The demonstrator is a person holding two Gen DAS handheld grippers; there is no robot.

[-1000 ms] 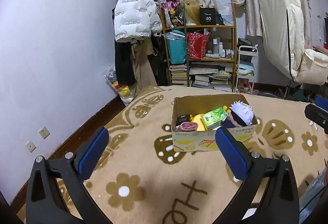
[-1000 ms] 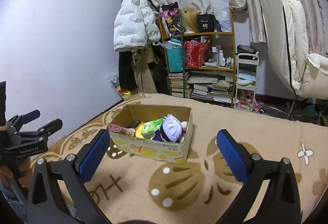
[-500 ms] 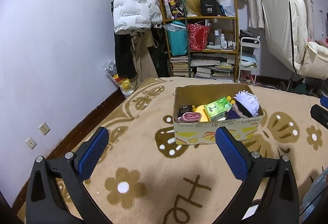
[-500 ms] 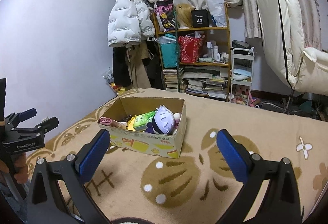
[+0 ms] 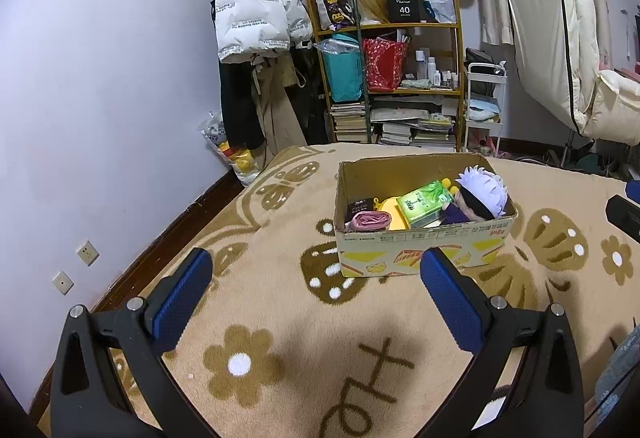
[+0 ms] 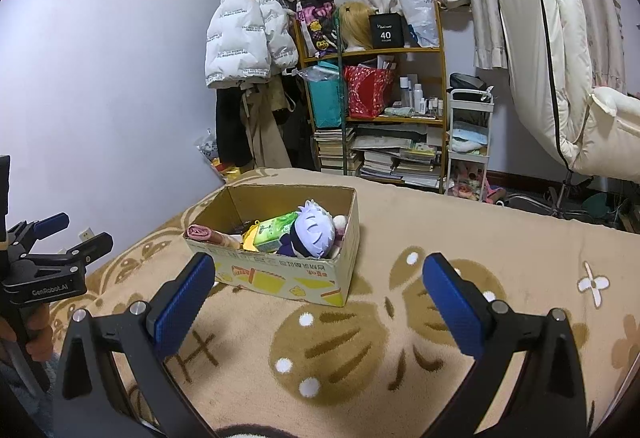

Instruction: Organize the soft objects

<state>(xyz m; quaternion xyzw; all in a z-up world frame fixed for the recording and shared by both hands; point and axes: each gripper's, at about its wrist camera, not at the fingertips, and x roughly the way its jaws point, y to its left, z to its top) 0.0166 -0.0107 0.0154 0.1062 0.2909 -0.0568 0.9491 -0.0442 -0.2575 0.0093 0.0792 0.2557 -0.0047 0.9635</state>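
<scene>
Hovering over the patterned blanket [image 5: 280,302], the left hand-held gripper [image 5: 316,286] has its blue pads spread wide, holding nothing. Ahead and slightly right sits the cardboard box [image 5: 420,250] with a plush doll [image 5: 480,193], green packet [image 5: 424,201] and pink roll [image 5: 368,220] inside.

From the right wrist, the right hand-held gripper [image 6: 318,290] is likewise spread and empty; the box [image 6: 280,274] lies just ahead-left, its doll [image 6: 314,232] against the right wall.

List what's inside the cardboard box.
In the cardboard box: white-haired plush doll, green tissue pack, pink roll, something yellow, small dark packet. Anything beneath them is covered.
</scene>
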